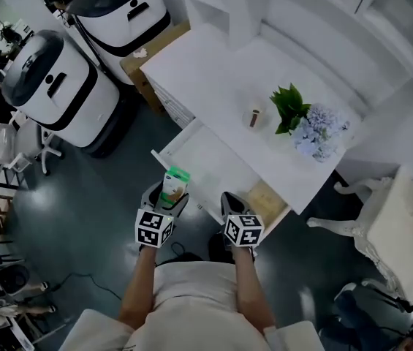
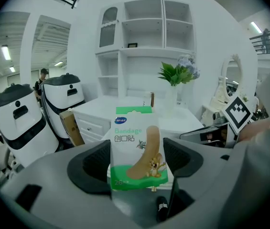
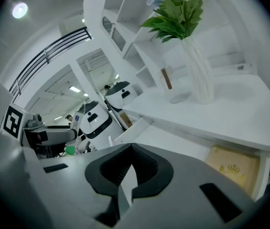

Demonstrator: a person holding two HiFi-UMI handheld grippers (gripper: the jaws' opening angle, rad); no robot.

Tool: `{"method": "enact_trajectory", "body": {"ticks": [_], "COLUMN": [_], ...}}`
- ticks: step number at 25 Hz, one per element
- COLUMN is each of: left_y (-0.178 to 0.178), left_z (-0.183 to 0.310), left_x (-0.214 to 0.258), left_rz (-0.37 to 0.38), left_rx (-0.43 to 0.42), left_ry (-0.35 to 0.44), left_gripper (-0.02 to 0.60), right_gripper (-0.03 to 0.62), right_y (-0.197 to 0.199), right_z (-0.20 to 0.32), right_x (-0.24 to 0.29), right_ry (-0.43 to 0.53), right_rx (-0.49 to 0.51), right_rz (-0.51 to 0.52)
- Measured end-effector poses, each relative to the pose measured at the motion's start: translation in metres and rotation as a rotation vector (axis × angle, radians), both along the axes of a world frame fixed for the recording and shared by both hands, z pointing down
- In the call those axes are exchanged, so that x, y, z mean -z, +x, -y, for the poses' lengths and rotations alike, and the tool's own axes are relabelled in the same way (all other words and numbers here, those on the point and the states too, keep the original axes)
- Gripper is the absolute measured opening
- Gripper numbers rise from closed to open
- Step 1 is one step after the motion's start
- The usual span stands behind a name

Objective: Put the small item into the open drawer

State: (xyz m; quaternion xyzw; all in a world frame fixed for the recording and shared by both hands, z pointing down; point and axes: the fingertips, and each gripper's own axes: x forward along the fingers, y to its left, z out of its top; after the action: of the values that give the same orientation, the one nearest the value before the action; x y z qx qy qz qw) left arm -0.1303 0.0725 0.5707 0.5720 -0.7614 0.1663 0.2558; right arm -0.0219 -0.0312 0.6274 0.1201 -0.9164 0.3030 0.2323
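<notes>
You're standing in a bright white room with a dark floor. A white bench (image 1: 213, 72) with shelving at its far side carries a vase of flowers (image 1: 305, 123) and a small bottle (image 1: 254, 117), and two white machines (image 1: 60, 86) are parked to the left. The open drawer (image 1: 221, 168) juts toward you. Your left gripper (image 1: 167, 198) has its jaws closed on the bandage box (image 1: 174, 183), held upright in the air by the drawer's near edge, toward its left end. I can't tell whether it's over the opening yet. Your right gripper (image 3: 131, 149) is empty, its jaws pressed together at the tips. Expect the box to be very light, a thin card carton that will dent if you squeeze hard, with a glossy print that may slide. You're pinching it across its narrow sides, low down, so most of it stands above the pads and could tip. A gentle hold nearer its middle would probably steady it. The head view alone shows how box and drawer lie relative to each other, and how much bare drawer floor is free on the left. The left gripper view shows the box face-on, with a pad at either side edge. The right gripper view shows that gripper's jaws meeting, and gives the closest look at the tan crested box (image 3: 234, 168) at the drawer's right end.
</notes>
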Motion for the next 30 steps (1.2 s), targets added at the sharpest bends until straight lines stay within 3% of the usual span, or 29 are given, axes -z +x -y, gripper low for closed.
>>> {"method": "enact_trajectory", "body": {"ticks": [6,14,21,30], "left_y": [-0.010,-0.006,-0.007,-0.024], "left_z": [0.037,0.095,0.155,0.170], "left_x": [-0.006,-0.018,-0.021,-0.038], "left_rz": [0.001,-0.040,-0.099,-0.108], "left_rx": [-0.046,-0.210,-0.458,-0.754], "left_ry": [-0.006,-0.002,0.021,-0.008], "left_gripper": [0.359,0.359,0.359,0.359], "right_gripper": [0.025,0.025,0.025,0.025], "right_y": [0.022,0.051,0.048,0.034], "right_z": [0.027,0.056,0.088,0.072], "right_x": [-0.006,-0.011,-0.006,-0.011], "right_ry": [0.005,0.011,0.025,0.032], "right_rx": [-0.072,-0.212,-0.385,-0.550], "right_rz": [-0.034,-0.070,-0.076,-0.154]}}
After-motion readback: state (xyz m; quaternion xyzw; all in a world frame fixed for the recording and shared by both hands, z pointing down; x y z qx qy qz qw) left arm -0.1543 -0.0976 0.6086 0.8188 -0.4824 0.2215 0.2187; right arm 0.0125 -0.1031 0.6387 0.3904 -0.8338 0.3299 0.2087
